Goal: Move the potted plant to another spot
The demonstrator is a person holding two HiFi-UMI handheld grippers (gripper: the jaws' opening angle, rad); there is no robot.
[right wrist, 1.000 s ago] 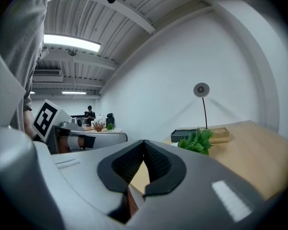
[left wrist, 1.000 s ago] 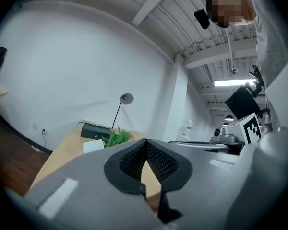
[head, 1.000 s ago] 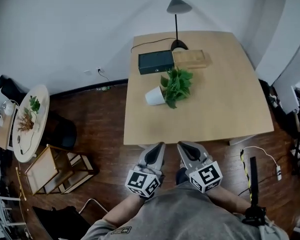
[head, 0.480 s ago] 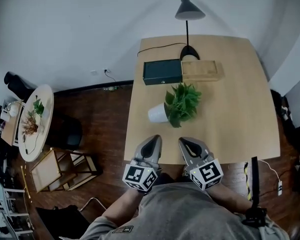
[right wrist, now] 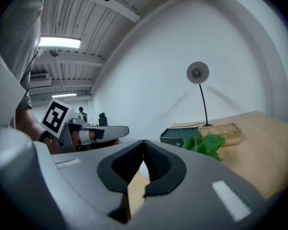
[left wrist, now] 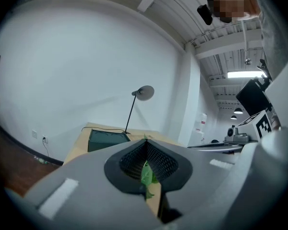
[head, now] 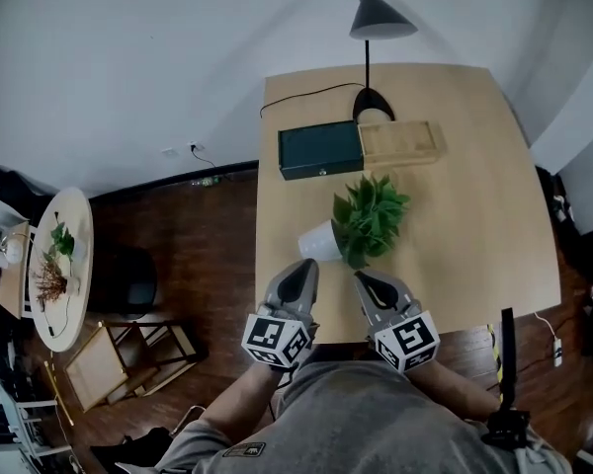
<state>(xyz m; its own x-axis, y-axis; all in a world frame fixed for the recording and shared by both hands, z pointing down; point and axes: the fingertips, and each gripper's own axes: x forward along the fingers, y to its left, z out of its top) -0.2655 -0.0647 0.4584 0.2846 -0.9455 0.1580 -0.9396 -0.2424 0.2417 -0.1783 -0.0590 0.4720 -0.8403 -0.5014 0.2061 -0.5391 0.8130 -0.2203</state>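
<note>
plant: we see the potted plant (head: 369, 217) on the light wood table (head: 474, 215), abt mid-table, toward the left half; white pot (head: 319, 242) shows left of the leaves; upright or tipped, we can't tell.
left gripper (head: 298, 270): we hold it over the table's near edge, tip just beside the pot on the near side, no contact seen; jaws together, nothing clamped. in its own view a green leaf (left wrist: 147, 174) shows thru the slit, beyond the pads.
right gripper (head: 368, 282): next to the left one, near the leaves' near side; jaws closed, empty. its view has the plant (right wrist: 206, 143) ahead and to the right.
behind plant: dark green box (head: 319, 149) and wooden box (head: 402, 141) side by side, touching or nearly; black lamp (head: 381, 18) at the far edge w/ a cable (head: 306, 92) running left.
off-table: round side table (head: 59, 265) well apart at left, on the dark wood floor (head: 198, 235).
</note>
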